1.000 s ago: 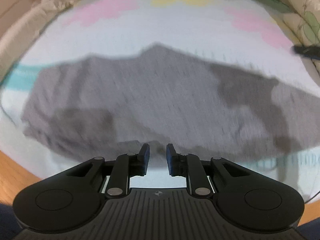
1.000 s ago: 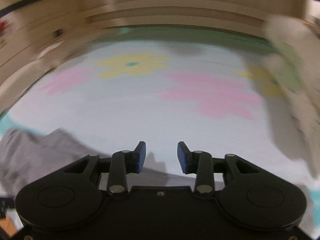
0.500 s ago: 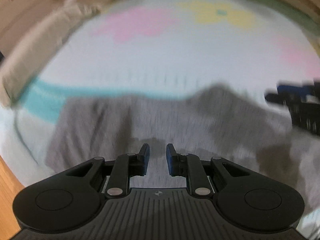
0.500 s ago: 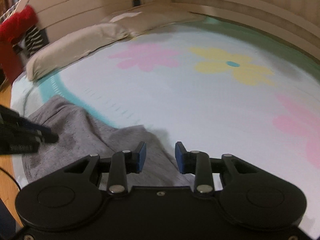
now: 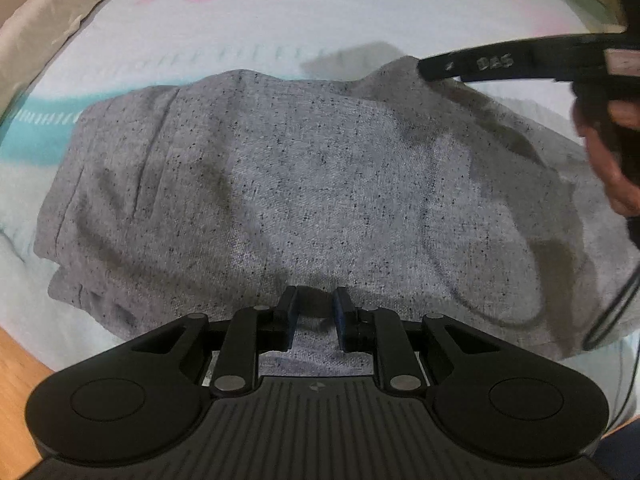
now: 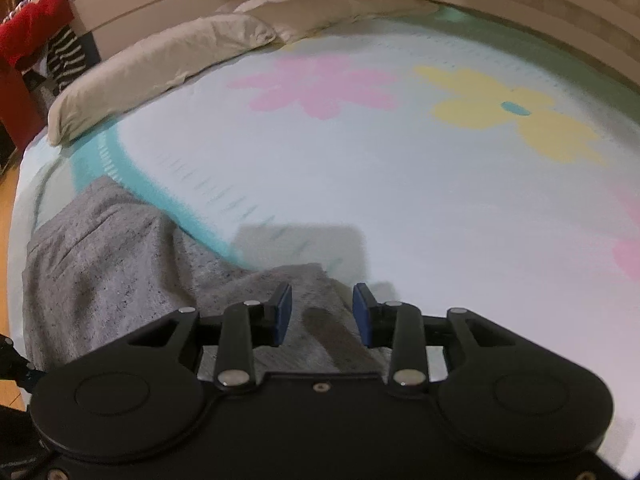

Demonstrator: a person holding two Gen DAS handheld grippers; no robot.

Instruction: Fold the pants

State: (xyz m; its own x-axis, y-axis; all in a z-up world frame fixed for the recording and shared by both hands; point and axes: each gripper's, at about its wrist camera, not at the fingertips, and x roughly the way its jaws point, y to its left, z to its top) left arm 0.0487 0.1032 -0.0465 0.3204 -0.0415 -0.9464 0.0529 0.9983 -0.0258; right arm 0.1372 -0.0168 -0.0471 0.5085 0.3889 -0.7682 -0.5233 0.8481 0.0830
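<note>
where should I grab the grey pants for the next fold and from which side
Probably the far right corner of the pants: it rises off the bedspread as a loose peak, so one pad can slip under. Come from the right with the open right claw, already over that edge.

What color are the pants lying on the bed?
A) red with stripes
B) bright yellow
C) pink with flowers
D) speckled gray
D: the pants are gray with tiny dark specks, bunched in folds on the flowered bedsheet; both the left hand-held gripper and the right hand-held gripper are open above the fabric, holding nothing.
</note>
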